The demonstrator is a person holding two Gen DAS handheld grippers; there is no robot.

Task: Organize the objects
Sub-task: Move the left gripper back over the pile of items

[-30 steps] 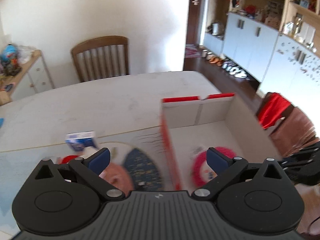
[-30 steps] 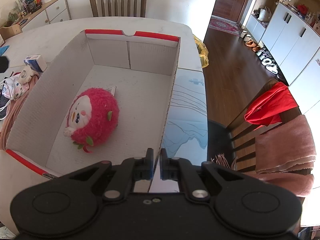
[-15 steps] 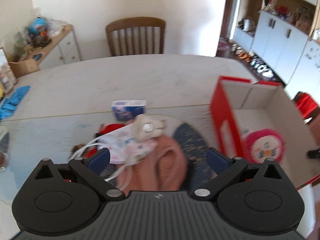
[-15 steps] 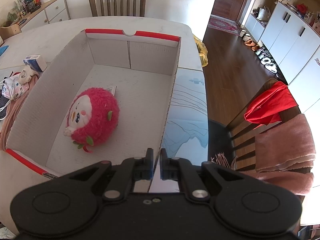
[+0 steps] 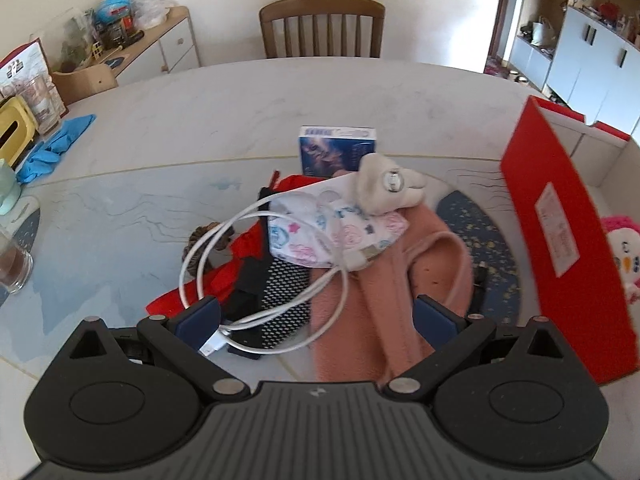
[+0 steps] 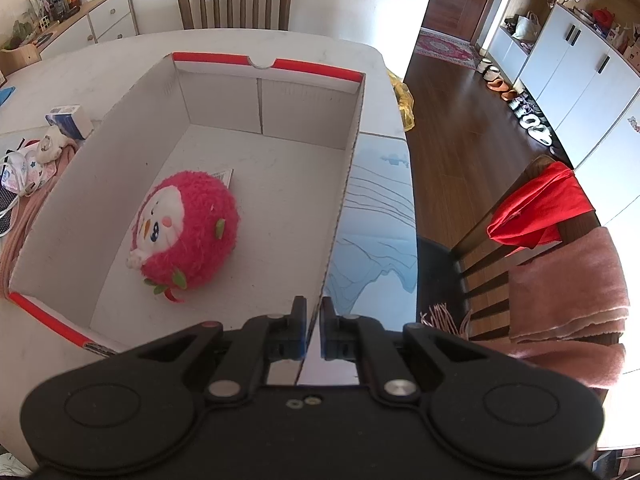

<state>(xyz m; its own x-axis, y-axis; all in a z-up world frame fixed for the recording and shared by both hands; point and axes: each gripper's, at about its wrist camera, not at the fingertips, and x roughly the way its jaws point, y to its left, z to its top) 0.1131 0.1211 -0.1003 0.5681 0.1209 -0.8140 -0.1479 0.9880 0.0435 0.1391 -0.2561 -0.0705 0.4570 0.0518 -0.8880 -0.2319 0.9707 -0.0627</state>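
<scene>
My left gripper (image 5: 318, 316) hangs open just above a pile on the table. The pile holds a coiled white cable (image 5: 208, 252), a patterned fabric pouch (image 5: 320, 232), a small beige plush (image 5: 384, 188), a pink garment (image 5: 400, 280), red cloth (image 5: 224, 276) and a black dotted piece (image 5: 284, 300). The cable's plug lies by the left finger. A blue box (image 5: 336, 152) stands behind the pile. My right gripper (image 6: 314, 328) is shut on the near end of the right wall of the red-and-white cardboard box (image 6: 264, 96). A pink round plush (image 6: 188, 232) lies inside.
The cardboard box's red outer wall (image 5: 560, 240) stands right of the pile. Blue gloves (image 5: 56, 148), a glass (image 5: 12, 268) and a yellow holder (image 5: 12, 132) sit at the table's left. A wooden chair (image 5: 320, 24) stands behind; another chair with cloths (image 6: 540, 212) is right.
My left gripper has swung from the box leftward over the pile and dropped closer to it, still open. The right gripper and the box have not moved.
</scene>
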